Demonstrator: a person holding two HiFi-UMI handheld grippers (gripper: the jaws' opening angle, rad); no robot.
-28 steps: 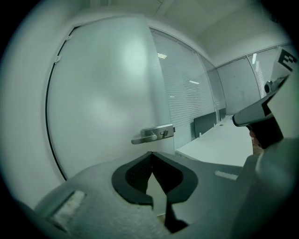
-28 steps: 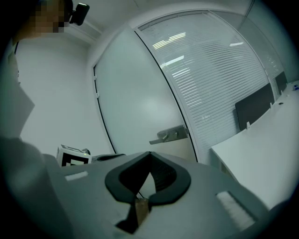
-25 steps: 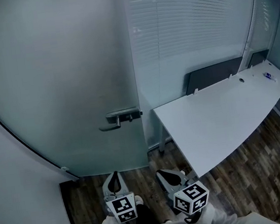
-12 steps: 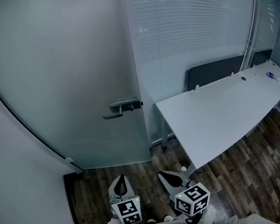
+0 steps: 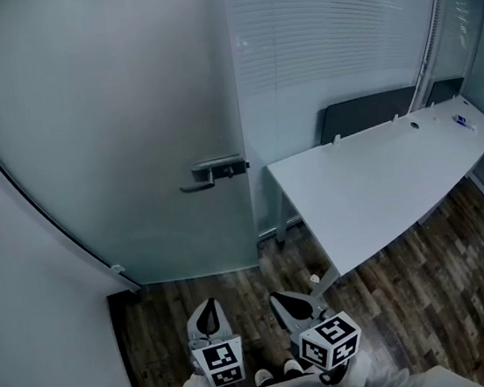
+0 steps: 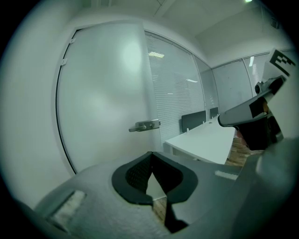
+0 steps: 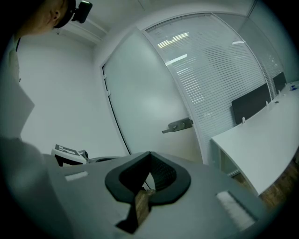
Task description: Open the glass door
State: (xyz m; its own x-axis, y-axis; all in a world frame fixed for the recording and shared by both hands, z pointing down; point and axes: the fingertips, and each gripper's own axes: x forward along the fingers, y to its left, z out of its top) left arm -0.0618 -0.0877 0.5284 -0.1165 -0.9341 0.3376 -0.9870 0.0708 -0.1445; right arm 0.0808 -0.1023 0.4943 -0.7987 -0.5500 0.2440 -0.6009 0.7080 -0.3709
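Nearest, above the wood floor [image 5: 158,327], the left gripper [image 5: 207,313] has its jaws pressed together on nothing. The right gripper [image 5: 289,302] beside it looks likewise closed and empty. Well ahead of both stands the frosted glass door [image 5: 119,133], its lever handle [image 5: 213,172] untouched.

Dim, cool bluish light throughout, a soft glow spread over the frosted glass door [image 6: 107,93], ceiling lamps mirrored as bright streaks on the blinds [image 7: 210,60] at upper right, straight edges bowed by fisheye distortion, corners blackened in both gripper views, nearest foreground rendered soft
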